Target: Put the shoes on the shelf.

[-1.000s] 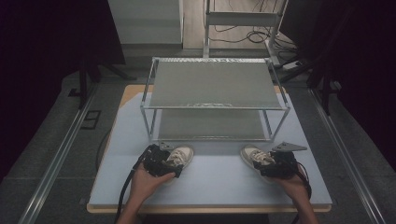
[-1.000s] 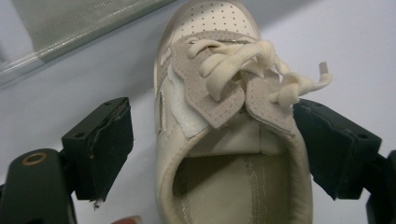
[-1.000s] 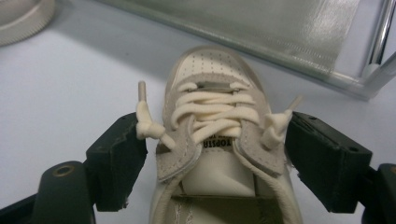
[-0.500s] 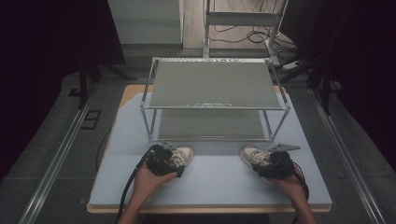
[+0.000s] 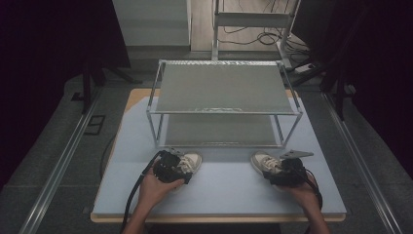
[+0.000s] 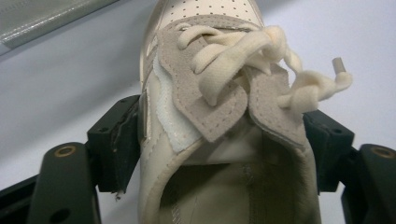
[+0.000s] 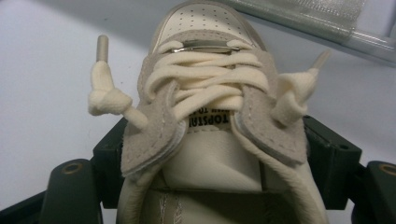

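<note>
Both shoes sit near the surface's front edge, before the rack (image 5: 224, 92). The left gripper (image 6: 219, 140) has just been closing its fingers around the left shoe (image 6: 219, 93); the right gripper (image 7: 219, 149) pinches the right shoe (image 7: 205, 93). Soft collars could buckle and slip out on lifting.

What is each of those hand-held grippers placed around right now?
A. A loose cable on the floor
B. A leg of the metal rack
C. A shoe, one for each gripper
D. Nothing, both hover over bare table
C: in the left gripper view the black jaws stand on either side of a beige shoe, and the right gripper view shows the same with the other shoe; both shoes sit on the table in front of the rack.
</note>
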A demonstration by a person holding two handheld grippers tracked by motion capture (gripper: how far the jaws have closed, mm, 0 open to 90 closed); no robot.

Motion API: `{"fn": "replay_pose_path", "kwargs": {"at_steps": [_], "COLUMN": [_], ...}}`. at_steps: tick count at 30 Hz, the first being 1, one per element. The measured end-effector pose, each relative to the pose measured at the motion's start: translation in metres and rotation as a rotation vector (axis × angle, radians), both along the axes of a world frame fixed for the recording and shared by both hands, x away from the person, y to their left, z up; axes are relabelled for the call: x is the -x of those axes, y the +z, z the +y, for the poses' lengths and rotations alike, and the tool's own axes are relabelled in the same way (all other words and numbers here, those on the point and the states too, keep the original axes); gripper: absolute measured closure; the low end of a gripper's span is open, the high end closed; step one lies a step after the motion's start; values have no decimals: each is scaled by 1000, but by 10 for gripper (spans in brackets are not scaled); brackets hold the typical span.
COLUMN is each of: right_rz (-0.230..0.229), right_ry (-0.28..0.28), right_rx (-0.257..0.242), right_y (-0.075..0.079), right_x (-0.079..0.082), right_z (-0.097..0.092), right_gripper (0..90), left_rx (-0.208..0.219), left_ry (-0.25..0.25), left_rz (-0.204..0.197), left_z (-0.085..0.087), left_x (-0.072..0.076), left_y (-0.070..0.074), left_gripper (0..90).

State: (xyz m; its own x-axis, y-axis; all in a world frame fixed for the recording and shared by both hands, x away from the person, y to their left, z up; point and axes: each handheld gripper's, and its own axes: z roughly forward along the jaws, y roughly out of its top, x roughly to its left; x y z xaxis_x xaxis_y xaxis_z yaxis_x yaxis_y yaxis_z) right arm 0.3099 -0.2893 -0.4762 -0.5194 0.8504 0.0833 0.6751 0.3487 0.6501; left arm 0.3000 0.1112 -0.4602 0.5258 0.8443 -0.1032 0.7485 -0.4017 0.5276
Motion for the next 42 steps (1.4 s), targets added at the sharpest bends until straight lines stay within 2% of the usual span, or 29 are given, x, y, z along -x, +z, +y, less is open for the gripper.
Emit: {"fn": "replay_pose_path", "kwargs": {"at_steps": [7,16,22,33,42], "right_rz": [-5,-9,-29,-58,-75], "right_ry": [7,24,27,39,54], "right_rx": [0,-14,-28,-48,-58], "right_y": [0,2,7,16,25], "right_x": [0,2,4,2,-11], "right_z": [-1,-3,0,8,25], "right_gripper": [259,264,264,265,265], "left_rx": [4,57,95,109,116], "left_ry": [-11,-4,-10,-28,-34], "left_rz": [-20,-59,-97,-108,-116], "left_z": [2,10,12,1,-11], "left_x": [2,8,10,0,-11], "left_y": [0,0,8,17,25], "left_gripper": [288,308,313,319,321]}}
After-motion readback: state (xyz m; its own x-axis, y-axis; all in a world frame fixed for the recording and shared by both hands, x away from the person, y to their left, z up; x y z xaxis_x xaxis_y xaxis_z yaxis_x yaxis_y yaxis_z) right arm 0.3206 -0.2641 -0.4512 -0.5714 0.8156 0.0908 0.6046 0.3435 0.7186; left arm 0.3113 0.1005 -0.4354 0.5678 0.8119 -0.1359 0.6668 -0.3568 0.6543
